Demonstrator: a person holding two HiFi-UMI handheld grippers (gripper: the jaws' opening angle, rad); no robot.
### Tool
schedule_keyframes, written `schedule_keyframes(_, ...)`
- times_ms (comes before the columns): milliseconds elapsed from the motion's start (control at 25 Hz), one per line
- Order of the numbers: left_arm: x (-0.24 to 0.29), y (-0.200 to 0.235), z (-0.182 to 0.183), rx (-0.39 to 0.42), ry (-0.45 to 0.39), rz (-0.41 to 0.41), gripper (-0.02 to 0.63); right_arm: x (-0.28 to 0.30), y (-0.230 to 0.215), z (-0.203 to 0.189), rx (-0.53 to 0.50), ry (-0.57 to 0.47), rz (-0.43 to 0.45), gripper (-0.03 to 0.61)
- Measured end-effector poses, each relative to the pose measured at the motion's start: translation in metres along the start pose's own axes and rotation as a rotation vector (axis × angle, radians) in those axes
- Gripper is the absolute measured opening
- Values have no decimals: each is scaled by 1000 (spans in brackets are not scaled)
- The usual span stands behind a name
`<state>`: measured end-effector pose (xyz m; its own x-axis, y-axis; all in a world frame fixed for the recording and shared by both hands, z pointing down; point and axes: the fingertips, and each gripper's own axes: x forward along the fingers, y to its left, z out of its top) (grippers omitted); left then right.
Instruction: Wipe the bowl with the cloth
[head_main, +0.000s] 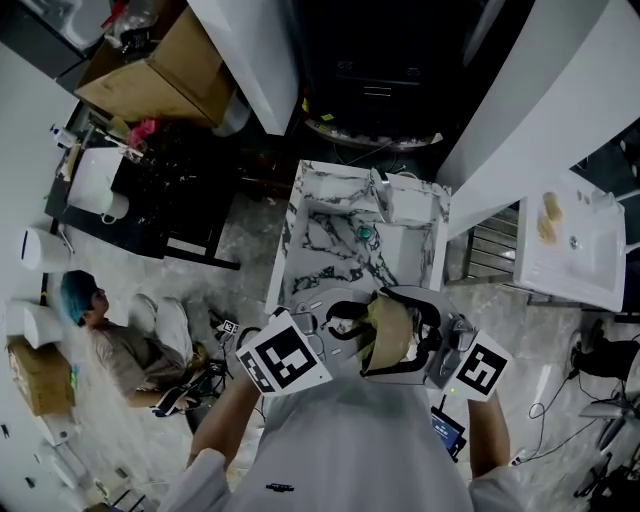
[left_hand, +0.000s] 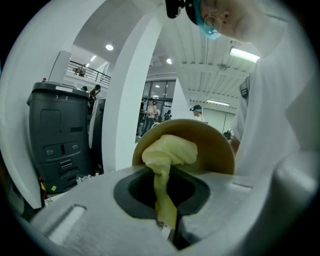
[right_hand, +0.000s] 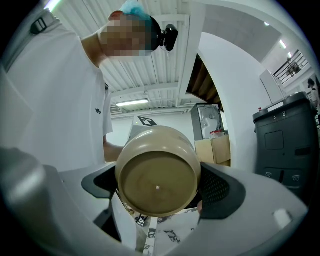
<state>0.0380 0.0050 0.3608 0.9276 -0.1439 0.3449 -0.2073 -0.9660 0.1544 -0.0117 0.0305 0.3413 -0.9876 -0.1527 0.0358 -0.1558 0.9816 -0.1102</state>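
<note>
Right tongs (right_hand: 159, 187) clamp the bowl (right_hand: 157, 172) above the near edge of the surface (head_main: 330, 240). Left tongs (left_hand: 165, 202) pinch the cloth (left_hand: 170, 152), wadded against its inside. Wiping looks under way; next, sweep the wad round the wall.

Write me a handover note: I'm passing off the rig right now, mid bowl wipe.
Left gripper: shut on the yellow cloth, its wad pushed up to the bowl's inside.
Right gripper: shut on the tan bowl, held tipped on its side above the marble table, mouth toward the cloth.
Done: both things are picked up and brought together.
Left: wipe round the inside; how much is already wiped can't be told. Then set both down.
</note>
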Motion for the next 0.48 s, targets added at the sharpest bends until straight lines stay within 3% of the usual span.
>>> schedule_keyframes(320,-9,27,-16,14,70,205,32,-14,-14,4,11,-42,-40,500)
schedule_keyframes(480,-19,41,-5,-12,15,237,32,-15,-14,9,7,-59,-26,500)
